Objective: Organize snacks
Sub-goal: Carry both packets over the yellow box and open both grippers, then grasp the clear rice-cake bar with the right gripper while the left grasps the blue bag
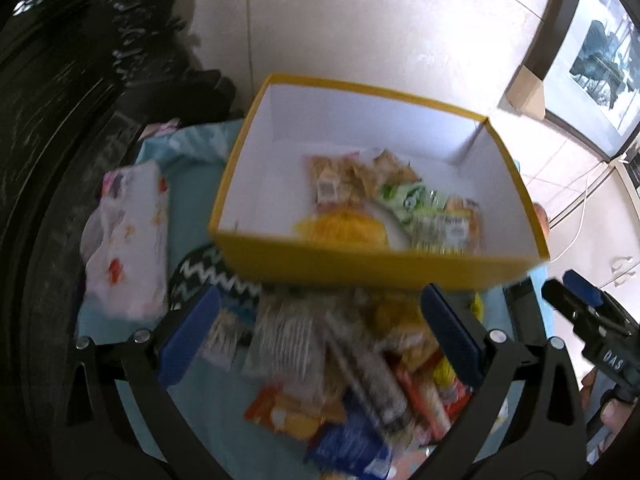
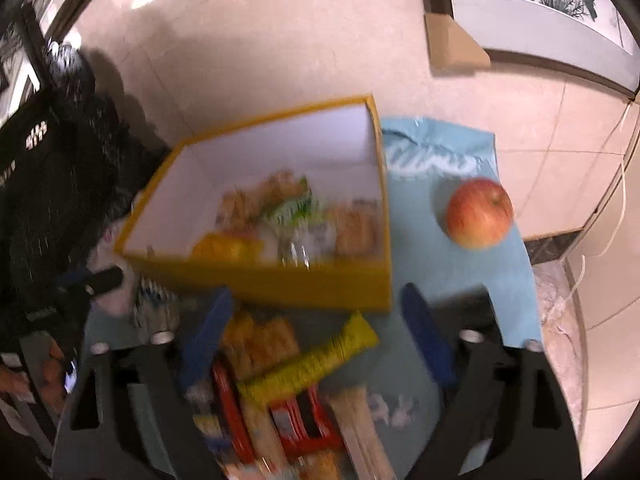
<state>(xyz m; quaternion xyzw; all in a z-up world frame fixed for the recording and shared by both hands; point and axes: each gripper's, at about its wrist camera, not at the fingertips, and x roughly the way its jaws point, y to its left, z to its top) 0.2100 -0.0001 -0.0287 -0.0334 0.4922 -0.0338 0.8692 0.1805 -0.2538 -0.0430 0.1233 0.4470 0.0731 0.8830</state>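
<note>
A yellow box (image 1: pixel 360 268) with a white inside stands on a light blue cloth and holds several snack packets (image 1: pixel 384 204). In front of it lies a loose pile of snack packets (image 1: pixel 320 368). My left gripper (image 1: pixel 320 328) hangs open over this pile, and its blue pads touch nothing. In the right wrist view the same yellow box (image 2: pixel 260 280) sits at the centre left, with the snack pile (image 2: pixel 280 392) and a yellow bar (image 2: pixel 316 364) below it. My right gripper (image 2: pixel 316 320) is open above the pile and grips nothing. Both views are blurred.
A red apple (image 2: pixel 479 213) lies on the blue cloth (image 2: pixel 448 280) right of the box. A white printed pouch (image 1: pixel 128 240) and a zigzag-patterned item (image 1: pixel 208 272) lie left of it. Dark furniture (image 1: pixel 48 160) stands at the left. Framed pictures (image 2: pixel 552 0) lean beyond the tiled floor.
</note>
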